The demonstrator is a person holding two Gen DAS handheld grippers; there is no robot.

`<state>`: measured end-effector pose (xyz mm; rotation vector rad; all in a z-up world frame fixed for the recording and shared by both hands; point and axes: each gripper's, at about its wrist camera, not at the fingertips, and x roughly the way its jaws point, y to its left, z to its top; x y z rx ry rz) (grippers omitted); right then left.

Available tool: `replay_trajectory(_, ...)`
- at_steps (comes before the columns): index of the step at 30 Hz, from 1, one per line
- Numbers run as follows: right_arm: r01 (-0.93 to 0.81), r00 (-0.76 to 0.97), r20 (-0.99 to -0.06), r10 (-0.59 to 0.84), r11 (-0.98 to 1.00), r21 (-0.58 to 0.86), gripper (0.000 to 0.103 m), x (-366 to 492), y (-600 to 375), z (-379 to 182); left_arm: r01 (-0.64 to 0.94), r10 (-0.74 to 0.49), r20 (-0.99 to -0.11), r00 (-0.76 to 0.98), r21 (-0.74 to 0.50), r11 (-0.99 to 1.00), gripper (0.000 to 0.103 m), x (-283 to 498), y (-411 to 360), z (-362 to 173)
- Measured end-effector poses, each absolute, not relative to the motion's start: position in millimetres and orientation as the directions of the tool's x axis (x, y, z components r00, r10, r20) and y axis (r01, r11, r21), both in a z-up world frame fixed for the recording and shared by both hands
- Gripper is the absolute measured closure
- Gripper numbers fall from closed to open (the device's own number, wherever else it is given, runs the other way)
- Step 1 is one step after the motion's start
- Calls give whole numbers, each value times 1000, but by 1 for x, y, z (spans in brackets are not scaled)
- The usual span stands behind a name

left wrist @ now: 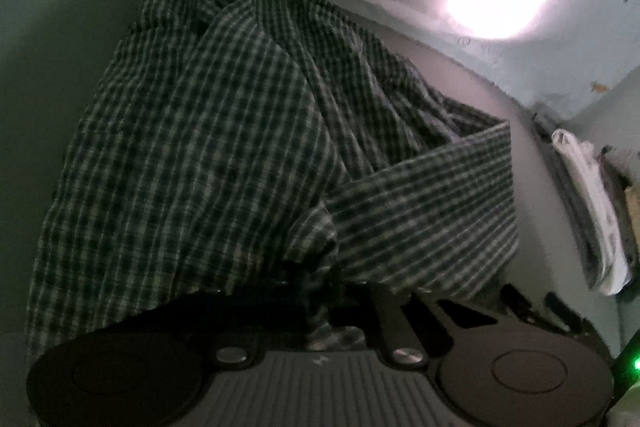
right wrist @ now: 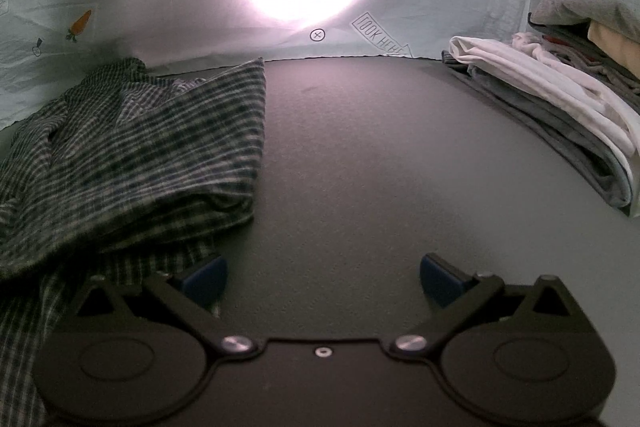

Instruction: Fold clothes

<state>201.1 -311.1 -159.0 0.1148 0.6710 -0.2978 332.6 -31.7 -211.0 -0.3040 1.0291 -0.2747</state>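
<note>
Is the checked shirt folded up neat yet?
No, not yet. The checked shirt lies bunched and wrinkled on the table, one flap flopped over.

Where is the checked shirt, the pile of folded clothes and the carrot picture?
checked shirt (left wrist: pixel 208 155), left wrist view, on its broad middle.
pile of folded clothes (right wrist: pixel 560 99), right wrist view, on the white piece.
carrot picture (right wrist: pixel 81 23), right wrist view, on the orange root.
</note>
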Motion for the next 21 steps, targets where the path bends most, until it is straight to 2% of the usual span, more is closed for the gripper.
replay_trajectory(5, 306, 734, -642, -222, 952, 20, 0, 202, -314, -157, 108, -354, -753, 554, -357, 928, 100, 326, -32, -193)
replay_trajectory(8, 293, 699, -692, -182, 955, 44, 0, 210, -318, -149, 127, -343, -721, 602, -338, 933, 100, 325, -27, -171)
replay_trajectory(10, 287, 689, -716, -111, 949, 130, 0, 212, -325, -140, 121, -331, -698, 635, -333, 935, 100, 330, -20, -157)
replay_trajectory(13, 308, 720, -694, -25, 907, 287, 0, 204, -328, -126, 64, -293, -655, 696, -350, 935, 100, 342, 2, -135)
replay_trajectory(16, 303, 738, -674, -23, 904, 301, 0, 197, -313, -113, 38, -270, -603, 751, -369, 928, 100, 357, 31, -114)
replay_trajectory(21, 287, 730, -681, -54, 929, 234, 0, 190, -272, -101, 9, -245, -545, 801, -399, 917, 100, 390, 82, -91)
